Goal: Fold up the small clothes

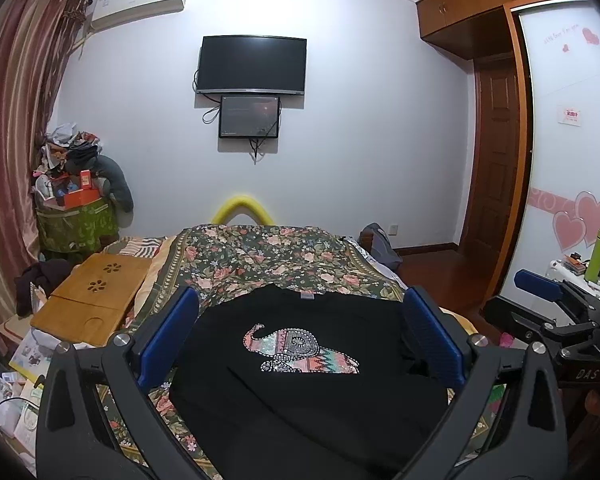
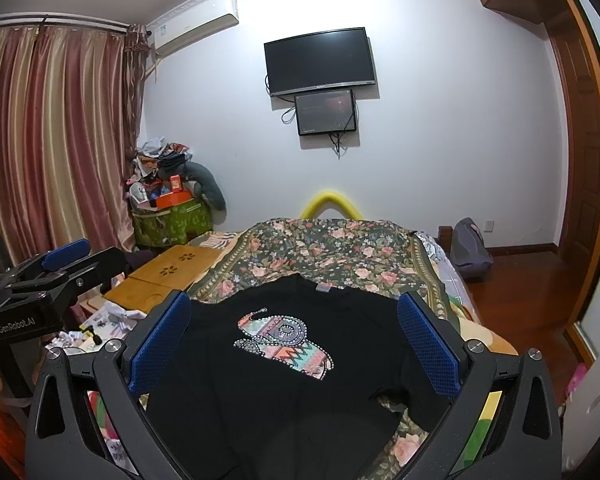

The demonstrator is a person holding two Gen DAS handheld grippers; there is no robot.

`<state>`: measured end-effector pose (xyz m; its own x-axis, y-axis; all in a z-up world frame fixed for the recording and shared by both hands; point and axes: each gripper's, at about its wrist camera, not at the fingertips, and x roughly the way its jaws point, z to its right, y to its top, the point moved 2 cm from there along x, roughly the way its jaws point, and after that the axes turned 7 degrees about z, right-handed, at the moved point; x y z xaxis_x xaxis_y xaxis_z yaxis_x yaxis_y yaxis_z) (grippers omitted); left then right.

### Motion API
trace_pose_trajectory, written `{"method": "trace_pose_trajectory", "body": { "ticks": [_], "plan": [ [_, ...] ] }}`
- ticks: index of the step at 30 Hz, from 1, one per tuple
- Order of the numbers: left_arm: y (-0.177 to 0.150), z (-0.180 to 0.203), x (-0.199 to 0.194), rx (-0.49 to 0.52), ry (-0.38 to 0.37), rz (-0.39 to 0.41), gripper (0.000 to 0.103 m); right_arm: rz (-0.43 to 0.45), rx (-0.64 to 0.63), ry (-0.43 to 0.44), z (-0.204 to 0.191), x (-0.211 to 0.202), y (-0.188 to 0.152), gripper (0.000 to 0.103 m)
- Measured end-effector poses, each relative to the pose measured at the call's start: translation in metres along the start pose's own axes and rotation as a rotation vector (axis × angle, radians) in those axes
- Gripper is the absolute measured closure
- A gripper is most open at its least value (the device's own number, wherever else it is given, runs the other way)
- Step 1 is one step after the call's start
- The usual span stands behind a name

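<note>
A black T-shirt (image 1: pixel 300 396) with a patterned elephant print lies face up and spread on the floral bedspread (image 1: pixel 268 256), collar toward the far wall. My left gripper (image 1: pixel 300 300) is open and empty above the shirt, its blue pads on either side of it. My right gripper (image 2: pixel 294 304) is open and empty over the same shirt (image 2: pixel 276 400). The right gripper also shows at the right edge of the left wrist view (image 1: pixel 548 304). The left gripper also shows at the left edge of the right wrist view (image 2: pixel 66 260). A short sleeve (image 2: pixel 412 396) sticks out at the right.
A wooden lap desk (image 1: pixel 92 296) lies at the bed's left edge, with papers and boxes on the floor below. A green hamper piled with clutter (image 1: pixel 74 224) stands by the curtain. A grey bag (image 2: pixel 470 252) sits on the wooden floor at right. A wardrobe (image 1: pixel 572 160) stands at right.
</note>
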<state>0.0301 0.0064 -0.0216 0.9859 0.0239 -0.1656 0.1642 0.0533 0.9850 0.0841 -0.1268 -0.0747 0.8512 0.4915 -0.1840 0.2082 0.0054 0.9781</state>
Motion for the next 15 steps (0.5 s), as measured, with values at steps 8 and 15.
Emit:
{"method": "trace_pose_trajectory", "body": {
  "ticks": [8, 15],
  "plan": [
    [0.0008, -0.0008, -0.0003, -0.007, 0.001, -0.003, 0.0, -0.004, 0.003, -0.001, 0.0003, 0.0031, -0.001, 0.0],
    [0.0016, -0.0027, 0.0003, -0.007, 0.009, -0.002, 0.0, -0.006, 0.004, -0.001, 0.0016, 0.0028, -0.0002, 0.0]
  ]
}}
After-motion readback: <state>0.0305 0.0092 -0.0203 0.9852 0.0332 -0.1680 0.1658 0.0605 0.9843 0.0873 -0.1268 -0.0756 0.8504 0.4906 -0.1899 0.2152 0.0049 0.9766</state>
